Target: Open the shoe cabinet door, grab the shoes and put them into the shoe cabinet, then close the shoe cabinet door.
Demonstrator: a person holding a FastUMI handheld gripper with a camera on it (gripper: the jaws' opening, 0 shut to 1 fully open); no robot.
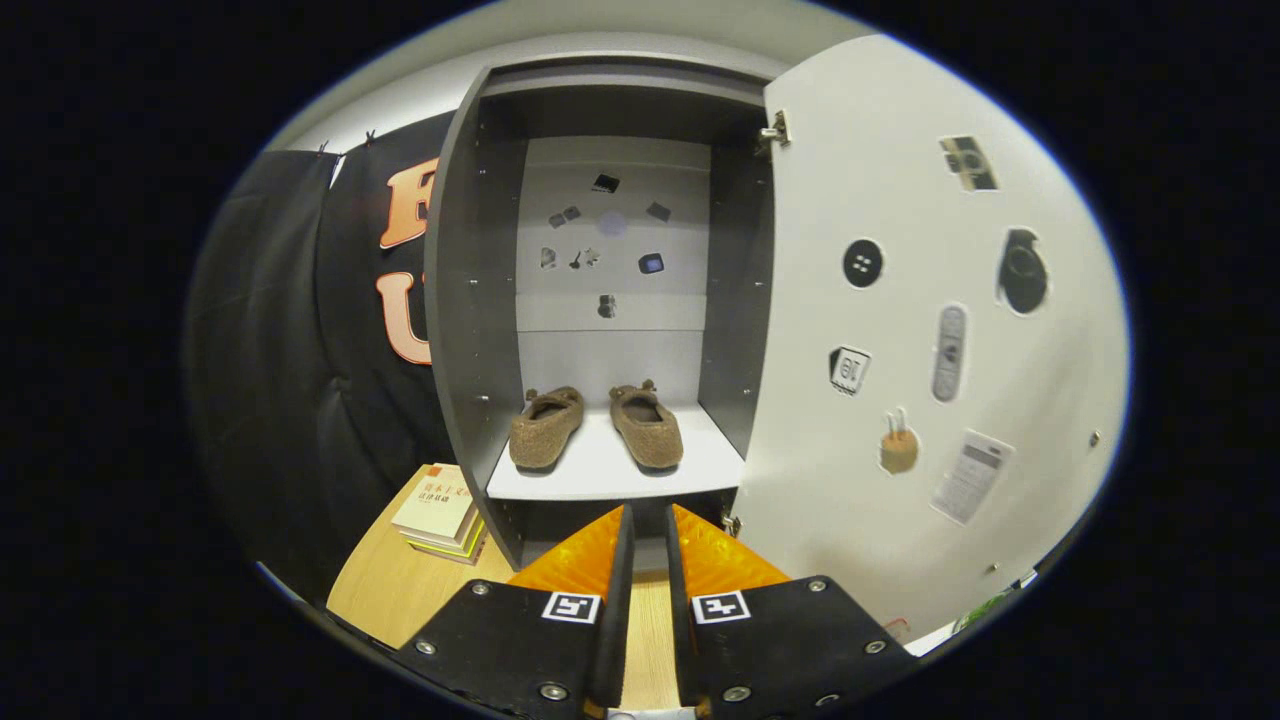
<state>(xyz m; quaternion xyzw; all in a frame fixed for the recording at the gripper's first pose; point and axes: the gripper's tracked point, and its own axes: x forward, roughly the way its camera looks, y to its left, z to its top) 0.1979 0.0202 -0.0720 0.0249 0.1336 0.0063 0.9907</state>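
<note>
The shoe cabinet (470, 330) stands open ahead of me, with its white door (900, 320) swung out to the right of my fingers. Two brown shoes sit side by side on the white shelf (610, 475) inside: the left shoe (546, 428) and the right shoe (646, 427), toes toward me. My gripper (648, 520) is below and in front of the shelf edge, well apart from the shoes. Its orange fingers (585, 560) stand close together with a narrow gap and nothing between them.
A stack of books (440, 512) lies on the wooden floor (390, 590) left of the cabinet's base. Black cloth hangs on the left. Stickers dot the door and the cabinet's back panel. The door's hinges (775, 130) are on the right side.
</note>
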